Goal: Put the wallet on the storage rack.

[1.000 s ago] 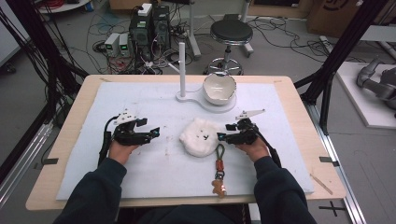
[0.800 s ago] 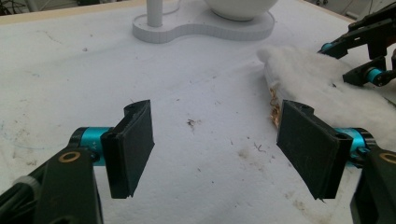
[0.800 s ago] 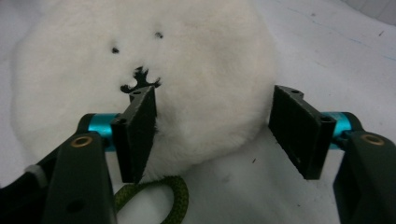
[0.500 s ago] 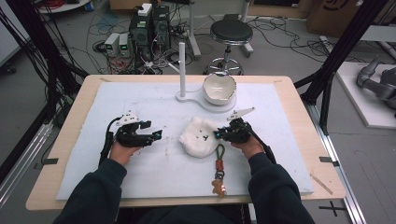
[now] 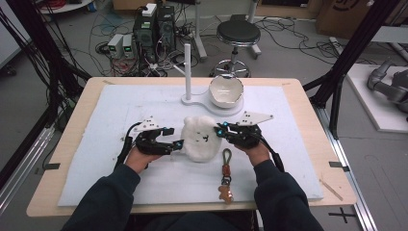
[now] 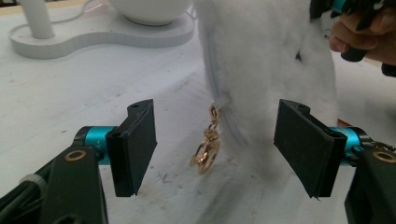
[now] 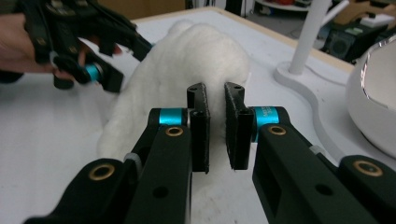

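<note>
A white fluffy plush pouch point(image 5: 201, 139) lies mid-table. A gold clasp point(image 6: 208, 150) hangs from its zip edge. My left gripper point(image 5: 178, 144) sits at the pouch's left side. In the left gripper view, my left gripper point(image 6: 215, 110) is open wide, with the clasp in the gap and untouched. My right gripper point(image 5: 220, 130) is at the pouch's upper right edge. In the right gripper view, my right gripper point(image 7: 215, 92) has its jaws drawn to a narrow slit against the fluffy pile point(image 7: 177, 65), apparently pinching it.
A keychain with a brown figure point(image 5: 225, 179) lies just in front of the pouch, between my forearms. A white stand base point(image 5: 195, 101) at the back carries a post point(image 5: 187, 65) and a white bowl point(image 5: 225, 90). Bare white mat point(image 5: 110, 110) spreads to the left.
Both grippers have moved inward to the pouch: the left one rightward to its left side, the right one leftward onto its upper right edge.
</note>
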{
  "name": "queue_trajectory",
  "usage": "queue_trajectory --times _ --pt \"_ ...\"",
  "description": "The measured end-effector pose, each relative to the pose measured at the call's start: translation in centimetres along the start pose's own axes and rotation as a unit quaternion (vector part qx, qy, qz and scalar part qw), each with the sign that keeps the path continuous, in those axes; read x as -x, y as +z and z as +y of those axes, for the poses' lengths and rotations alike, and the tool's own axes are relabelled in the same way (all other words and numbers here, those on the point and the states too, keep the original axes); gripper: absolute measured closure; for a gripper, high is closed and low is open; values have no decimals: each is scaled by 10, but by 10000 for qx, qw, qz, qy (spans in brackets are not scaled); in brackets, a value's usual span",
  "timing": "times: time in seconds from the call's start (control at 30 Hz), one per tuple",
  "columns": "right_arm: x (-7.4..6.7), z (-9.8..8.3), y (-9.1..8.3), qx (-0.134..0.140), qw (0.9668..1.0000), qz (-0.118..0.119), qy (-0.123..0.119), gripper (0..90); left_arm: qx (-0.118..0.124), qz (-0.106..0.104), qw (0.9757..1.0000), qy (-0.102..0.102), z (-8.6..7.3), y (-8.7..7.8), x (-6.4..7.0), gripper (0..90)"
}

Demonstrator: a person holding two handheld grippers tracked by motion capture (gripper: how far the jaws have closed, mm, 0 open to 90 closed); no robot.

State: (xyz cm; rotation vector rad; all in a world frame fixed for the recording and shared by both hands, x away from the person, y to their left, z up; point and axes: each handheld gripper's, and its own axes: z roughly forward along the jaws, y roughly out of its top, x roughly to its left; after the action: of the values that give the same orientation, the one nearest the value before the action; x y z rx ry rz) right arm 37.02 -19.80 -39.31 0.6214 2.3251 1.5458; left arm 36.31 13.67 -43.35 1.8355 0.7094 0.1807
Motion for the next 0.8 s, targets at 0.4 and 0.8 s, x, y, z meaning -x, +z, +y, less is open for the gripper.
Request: queue_trajectory --times 0.4,0.8 --pt "-6 -2 15 -306 9992 254 -14 710 -230 279 9967 728 1 -1 9 778" --pt "4 -12 27 -802 9938 674 378 665 55 -94 9937 1111 3 -5 14 781"
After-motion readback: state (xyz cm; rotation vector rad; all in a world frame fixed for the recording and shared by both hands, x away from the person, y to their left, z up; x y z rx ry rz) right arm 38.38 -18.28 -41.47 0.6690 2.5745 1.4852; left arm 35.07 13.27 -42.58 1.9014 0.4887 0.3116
